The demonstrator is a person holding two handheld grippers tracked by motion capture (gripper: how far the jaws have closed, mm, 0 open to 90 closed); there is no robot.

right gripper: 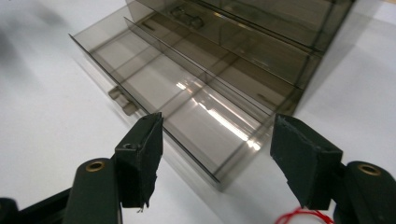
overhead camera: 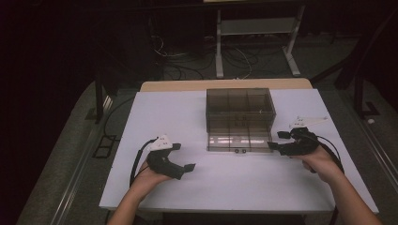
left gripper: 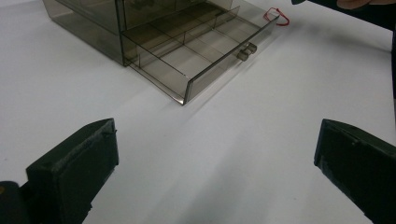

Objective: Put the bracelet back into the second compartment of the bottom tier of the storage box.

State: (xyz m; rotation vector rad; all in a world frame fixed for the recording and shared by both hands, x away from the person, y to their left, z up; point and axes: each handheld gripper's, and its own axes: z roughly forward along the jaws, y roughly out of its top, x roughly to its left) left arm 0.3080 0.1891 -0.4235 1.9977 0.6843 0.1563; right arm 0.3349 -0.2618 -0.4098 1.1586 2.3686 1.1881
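The left gripper (overhead camera: 187,168) was held open at seven o'clock on the tabletop (overhead camera: 234,187), nothing between its jaws. The right gripper (overhead camera: 273,146), also open, was placed beside the pulled-out drawer (overhead camera: 239,142) of the smoky box (overhead camera: 240,108) at twelve o'clock.

White table (overhead camera: 234,187), red string (left gripper: 276,17) by it, cables (overhead camera: 187,61) on floor behind.

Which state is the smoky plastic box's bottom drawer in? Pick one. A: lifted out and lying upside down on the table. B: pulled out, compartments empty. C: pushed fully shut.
B: the bottom drawer juts out of the box, its divided compartments bare.
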